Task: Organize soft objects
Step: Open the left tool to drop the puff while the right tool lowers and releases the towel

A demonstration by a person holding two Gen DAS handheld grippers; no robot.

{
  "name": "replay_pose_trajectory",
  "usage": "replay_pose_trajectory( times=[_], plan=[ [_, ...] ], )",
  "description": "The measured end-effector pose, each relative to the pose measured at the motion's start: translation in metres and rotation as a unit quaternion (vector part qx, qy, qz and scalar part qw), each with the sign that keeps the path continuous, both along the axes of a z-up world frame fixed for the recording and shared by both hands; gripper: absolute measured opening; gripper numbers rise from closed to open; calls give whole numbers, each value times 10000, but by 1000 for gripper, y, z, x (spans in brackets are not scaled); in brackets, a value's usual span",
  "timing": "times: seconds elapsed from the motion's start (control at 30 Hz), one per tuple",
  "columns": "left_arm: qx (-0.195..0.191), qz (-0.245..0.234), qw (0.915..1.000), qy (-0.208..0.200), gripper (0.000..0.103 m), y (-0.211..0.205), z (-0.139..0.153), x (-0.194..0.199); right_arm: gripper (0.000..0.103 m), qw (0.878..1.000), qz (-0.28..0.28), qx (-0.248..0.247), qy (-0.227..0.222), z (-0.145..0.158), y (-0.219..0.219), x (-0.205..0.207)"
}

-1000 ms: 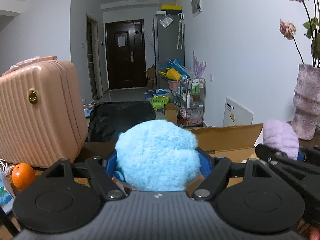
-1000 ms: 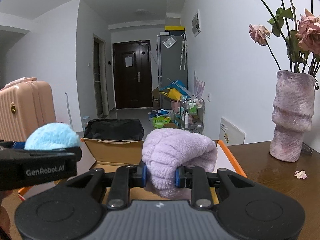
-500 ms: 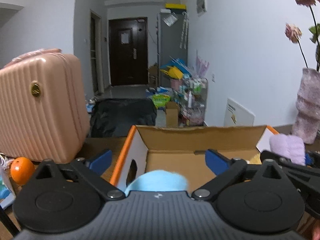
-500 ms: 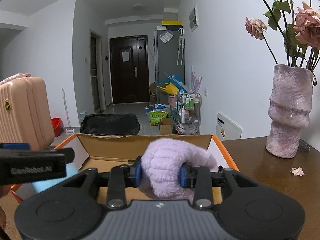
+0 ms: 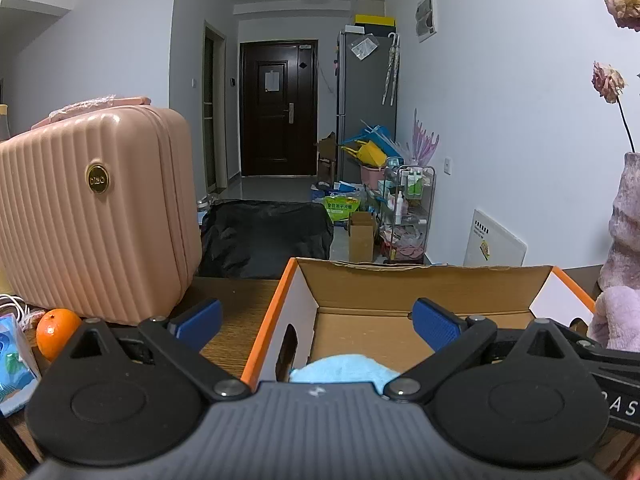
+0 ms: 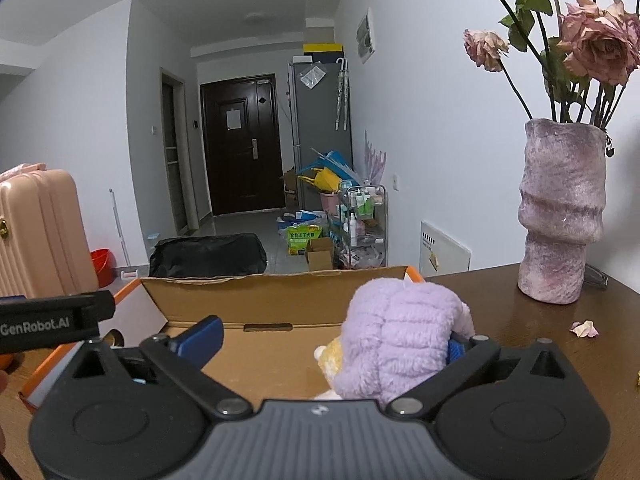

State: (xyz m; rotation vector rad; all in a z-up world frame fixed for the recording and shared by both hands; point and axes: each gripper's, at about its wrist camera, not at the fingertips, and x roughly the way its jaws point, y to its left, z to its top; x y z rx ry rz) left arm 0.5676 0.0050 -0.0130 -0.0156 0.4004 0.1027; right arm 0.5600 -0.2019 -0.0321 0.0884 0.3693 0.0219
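Hovering both grippers over the cardboard box (image 5: 420, 288), I am treating it as the bin for the soft things, since its flaps are standing open and its floor is bare enough to take them. My left gripper (image 5: 316, 322) is standing with its blue pads spread wide and nothing between them; the blue plush (image 5: 342, 367) is lying low in the box just under and in front of the tool body, only its top showing above the housing, so I am judging that piece as delivered. My right gripper (image 6: 334, 338) is also spread wide, and the purple plush (image 6: 400, 340) is leaning against the right-hand pad while the left pad is standing well clear of it, so I am reading this as contact without a grip, the toy slumping toward the box's right wall. A small yellow patch (image 6: 330, 356) is showing at its lower left; I cannot tell whether that is part of the same toy or another one. I am keeping the tool away from the vase (image 6: 560, 216) on the table (image 6: 540, 328) to the right, because a sideways swing could topple it. On the left, the pink suitcase (image 5: 96, 208) and the orange (image 5: 58, 326) are sitting outside the box, and I am not counting them as soft.
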Motion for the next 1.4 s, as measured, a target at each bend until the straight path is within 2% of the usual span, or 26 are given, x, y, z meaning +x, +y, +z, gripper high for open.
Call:
replay_pose_trajectory(
  times=[0.57, 1.4],
  plan=[
    [-78, 110, 9999, -68, 103, 7, 4, -15, 103, 9999, 93, -106, -90, 3, 8, -12],
    [-53, 199, 9997, -126, 103, 19, 11, -76, 103, 9987, 179, -242, -403, 12, 13, -86]
  ],
)
